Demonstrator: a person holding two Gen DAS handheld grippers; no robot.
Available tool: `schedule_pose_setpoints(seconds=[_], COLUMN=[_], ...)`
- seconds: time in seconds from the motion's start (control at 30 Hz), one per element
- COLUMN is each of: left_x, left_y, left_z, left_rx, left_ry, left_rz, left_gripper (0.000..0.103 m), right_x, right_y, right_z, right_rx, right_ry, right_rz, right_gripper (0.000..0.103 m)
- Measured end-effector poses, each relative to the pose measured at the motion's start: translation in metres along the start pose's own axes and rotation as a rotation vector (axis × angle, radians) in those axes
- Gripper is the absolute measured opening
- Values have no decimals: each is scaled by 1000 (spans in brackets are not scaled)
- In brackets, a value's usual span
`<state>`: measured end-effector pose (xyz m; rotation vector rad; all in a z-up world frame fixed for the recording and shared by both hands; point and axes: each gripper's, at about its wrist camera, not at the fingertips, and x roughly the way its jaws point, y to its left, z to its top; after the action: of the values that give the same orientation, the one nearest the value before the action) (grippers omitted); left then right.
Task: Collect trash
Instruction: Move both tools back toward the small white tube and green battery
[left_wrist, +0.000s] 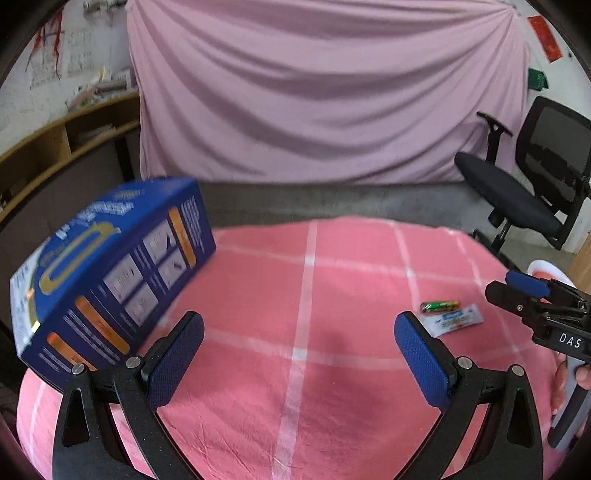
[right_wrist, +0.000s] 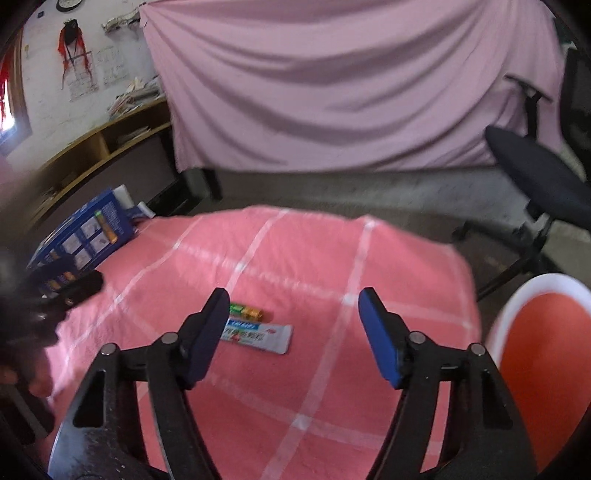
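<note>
My left tongs (left_wrist: 299, 339) are spread wide with nothing between the blue pads, pointing down at the pink checked cloth (left_wrist: 332, 387) that fills the lower half of the left wrist view. At the left edge of that view a blue box (left_wrist: 110, 273) with printed panels stands tilted on the cloth, just beside my left-hand finger. The trash lies at the right of the middle: a small green and gold battery (left_wrist: 439, 306) and, touching it on the near side, a white sachet (left_wrist: 452, 322) with blue print. Further right my other tool comes in from the frame edge, with my hand (left_wrist: 570, 384) wrapped on its handle.

In the right wrist view my right tongs (right_wrist: 293, 332) are also spread, holding nothing. The battery (right_wrist: 246, 312) and the sachet (right_wrist: 258, 336) lie on the cloth (right_wrist: 314, 266) just ahead of the left pad, which hides their near ends. A red bin with a white rim (right_wrist: 498, 332) sits at the lower right, beside the cloth. The blue box (right_wrist: 88, 236) is at the middle left, and a dark office chair (right_wrist: 535, 184) stands at the upper right before a pink drape (right_wrist: 332, 85).
</note>
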<state>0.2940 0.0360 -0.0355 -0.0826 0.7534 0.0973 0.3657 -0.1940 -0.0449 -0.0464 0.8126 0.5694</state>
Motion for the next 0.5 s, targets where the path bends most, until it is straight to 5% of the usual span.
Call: schedule_pose_setpoints(seconds=[0.33, 0.5], left_x=[5, 4], left_y=[13, 15], left_z=[0, 2], left_rx=[-71, -70], left_ry=[97, 125], left_rz=[-15, -23], left_gripper=[101, 101], right_x=[45, 32], right_y=[10, 24], right_z=[5, -6], right_rx=[-68, -198], right_ry=[200, 240], right_rz=[156, 125], right_gripper=[77, 64])
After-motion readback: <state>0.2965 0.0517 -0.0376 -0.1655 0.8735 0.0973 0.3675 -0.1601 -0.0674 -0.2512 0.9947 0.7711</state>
